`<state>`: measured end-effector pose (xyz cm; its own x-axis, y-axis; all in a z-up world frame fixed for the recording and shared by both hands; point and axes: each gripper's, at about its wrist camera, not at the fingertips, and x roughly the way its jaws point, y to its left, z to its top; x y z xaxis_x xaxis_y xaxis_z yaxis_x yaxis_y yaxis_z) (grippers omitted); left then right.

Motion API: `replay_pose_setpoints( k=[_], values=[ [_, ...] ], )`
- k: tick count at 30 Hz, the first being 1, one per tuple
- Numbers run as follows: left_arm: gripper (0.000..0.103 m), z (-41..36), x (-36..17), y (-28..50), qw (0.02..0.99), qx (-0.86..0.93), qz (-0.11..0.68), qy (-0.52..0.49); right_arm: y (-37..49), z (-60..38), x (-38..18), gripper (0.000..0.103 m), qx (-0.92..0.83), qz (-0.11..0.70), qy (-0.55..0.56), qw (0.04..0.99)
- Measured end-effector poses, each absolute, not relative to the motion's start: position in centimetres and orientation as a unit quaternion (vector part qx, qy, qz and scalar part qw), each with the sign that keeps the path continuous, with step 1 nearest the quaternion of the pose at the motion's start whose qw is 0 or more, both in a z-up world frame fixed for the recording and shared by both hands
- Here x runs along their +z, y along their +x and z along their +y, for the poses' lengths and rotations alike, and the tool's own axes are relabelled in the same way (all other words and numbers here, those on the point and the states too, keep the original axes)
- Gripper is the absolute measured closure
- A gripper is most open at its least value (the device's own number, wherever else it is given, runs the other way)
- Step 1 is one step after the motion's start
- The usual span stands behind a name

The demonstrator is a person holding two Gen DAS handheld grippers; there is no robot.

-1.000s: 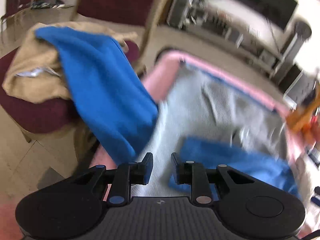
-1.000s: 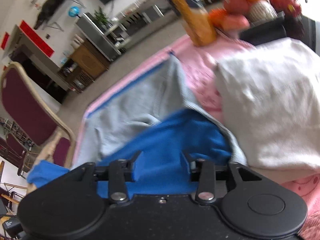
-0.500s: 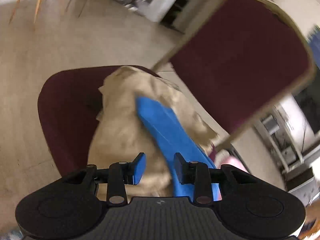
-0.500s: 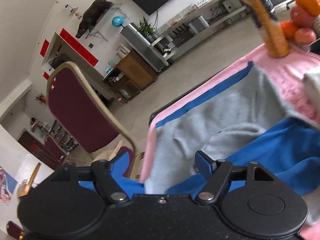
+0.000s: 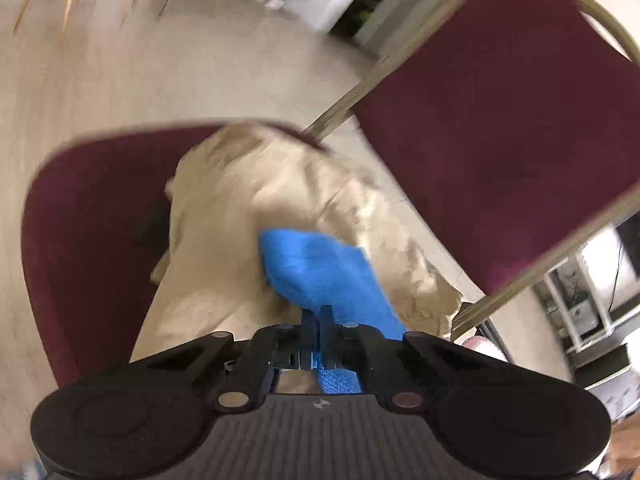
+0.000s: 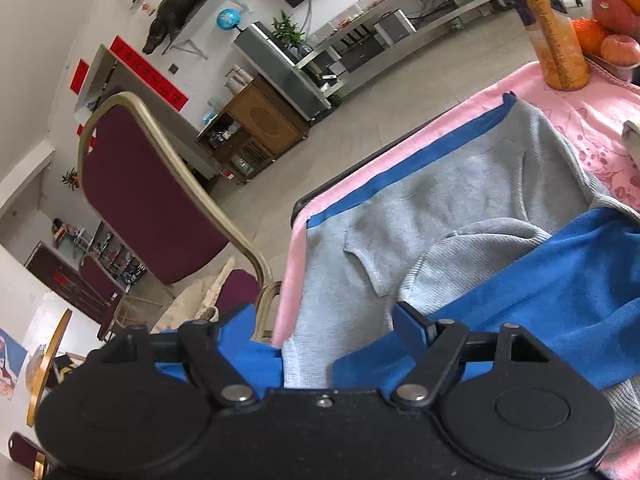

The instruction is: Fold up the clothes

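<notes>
Pinching a blue sleeve running lengthwise away over beige clothing on a maroon chair, left gripper clamped; right gripper spread over grey sweater.

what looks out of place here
The blue garment hangs off the table onto the beige pile on the chair. The left gripper is shut on that end.

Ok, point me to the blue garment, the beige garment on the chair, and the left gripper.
blue garment (image 5: 320,268): left wrist view, its free end on the pile.
beige garment (image 5: 224,216): left wrist view, middle of the heap.
left gripper (image 5: 320,316): left wrist view, closed fingertips pinching blue cloth.
</notes>
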<state>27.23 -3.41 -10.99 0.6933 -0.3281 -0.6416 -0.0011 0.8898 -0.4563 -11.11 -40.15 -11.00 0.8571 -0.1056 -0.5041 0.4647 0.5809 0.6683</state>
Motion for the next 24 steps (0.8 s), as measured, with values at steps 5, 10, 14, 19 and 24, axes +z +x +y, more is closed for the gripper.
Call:
replay_pose_setpoints(
  k=[5, 10, 14, 19, 24],
  values=[
    [0.103, -6.7, -5.2, 20.9, 0.939, -0.145, 0.293, -0.107, -13.4, -42.1, -11.1, 0.029, -0.188, 0.222, 0.428, 0.856],
    [0.103, -10.9, -0.4, 12.9, 0.954, -0.21, 0.213, -0.034, -18.5, -46.0, -11.1, 0.028, -0.222, 0.218, 0.435, 0.845],
    [0.103, -16.0, 1.5, 5.8, 0.951, -0.261, 0.165, 0.022, -22.7, -49.8, -12.4, 0.026, -0.245, 0.218, 0.442, 0.835],
    [0.103, -24.2, -0.3, -1.9, 0.938, -0.306, 0.131, 0.096, -26.0, -53.0, -15.8, 0.026, -0.289, 0.215, 0.44, 0.823],
    [0.103, -32.9, -6.6, -8.7, 0.904, -0.36, 0.141, 0.183, -27.7, -54.6, -16.4, 0.026, -0.274, 0.184, 0.486, 0.809]
  ],
)
